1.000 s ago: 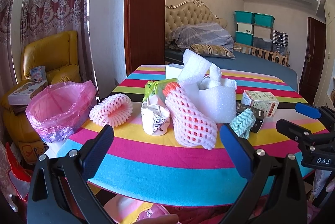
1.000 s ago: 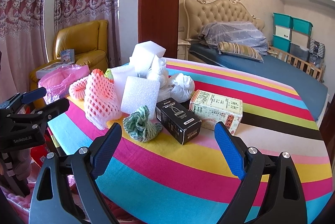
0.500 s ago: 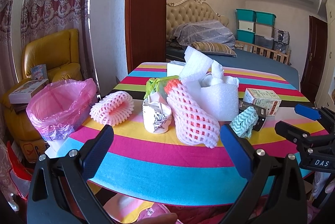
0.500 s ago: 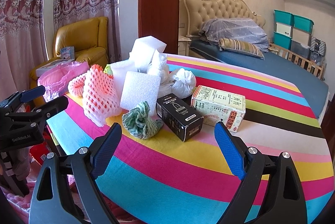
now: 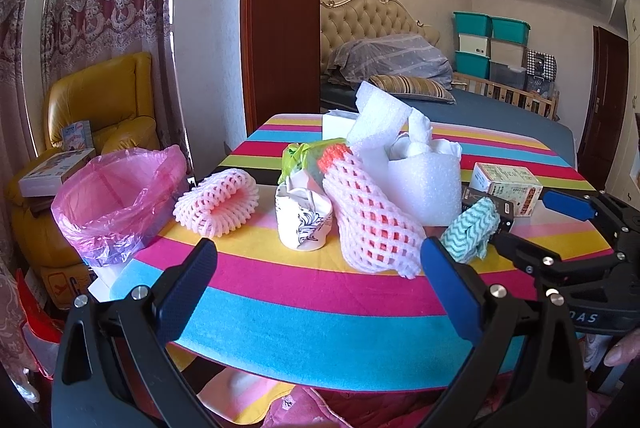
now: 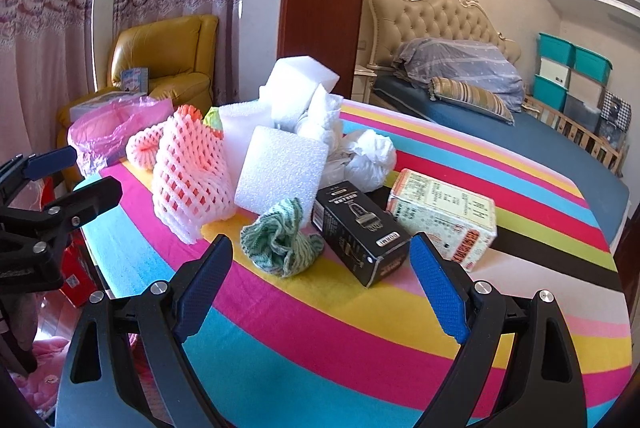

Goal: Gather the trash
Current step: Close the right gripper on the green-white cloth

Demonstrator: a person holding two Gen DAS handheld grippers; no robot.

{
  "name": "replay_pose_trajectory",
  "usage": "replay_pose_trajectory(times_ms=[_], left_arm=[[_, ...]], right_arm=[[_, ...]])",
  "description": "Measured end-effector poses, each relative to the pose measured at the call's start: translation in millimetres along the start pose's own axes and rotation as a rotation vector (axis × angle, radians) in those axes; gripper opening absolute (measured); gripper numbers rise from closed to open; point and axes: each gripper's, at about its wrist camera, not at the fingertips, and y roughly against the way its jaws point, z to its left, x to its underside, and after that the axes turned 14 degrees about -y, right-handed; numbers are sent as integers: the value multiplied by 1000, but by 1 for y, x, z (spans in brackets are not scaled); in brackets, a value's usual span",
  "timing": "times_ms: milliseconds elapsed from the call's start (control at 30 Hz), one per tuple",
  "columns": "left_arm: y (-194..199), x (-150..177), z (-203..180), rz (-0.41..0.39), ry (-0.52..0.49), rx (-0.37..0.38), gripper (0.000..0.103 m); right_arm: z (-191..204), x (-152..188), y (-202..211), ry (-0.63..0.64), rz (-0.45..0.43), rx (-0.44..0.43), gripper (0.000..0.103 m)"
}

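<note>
Both grippers, left (image 5: 318,282) and right (image 6: 320,278), gaped wide and empty. Trash pile (image 5: 372,188) sat untouched ahead of them on the table (image 5: 280,292); pink bag (image 5: 116,196) off left, apparently empty. Collecting not begun.

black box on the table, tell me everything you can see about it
The black box is a small oblong carton, cardboard by the look, lying flat on the striped tablecloth. Its top face carries a pale printed picture and small white text, with a white label near the closer end. It looks shut and undamaged. The crumpled green cloth lies just to its left and the cream printed carton to its right, both close; contact is unclear. In the left wrist view the cloth hides most of it.
</note>
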Motion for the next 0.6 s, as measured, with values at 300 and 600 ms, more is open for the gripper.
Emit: replay_pose_trajectory(times_ms=[300, 600], left_arm=[[-10, 8, 7, 37, 47, 41, 98], [-7, 6, 38, 18, 128, -50, 98]], right_arm=[[-7, -2, -23, -55, 57, -44, 85], [21, 0, -40, 34, 90, -101, 69]])
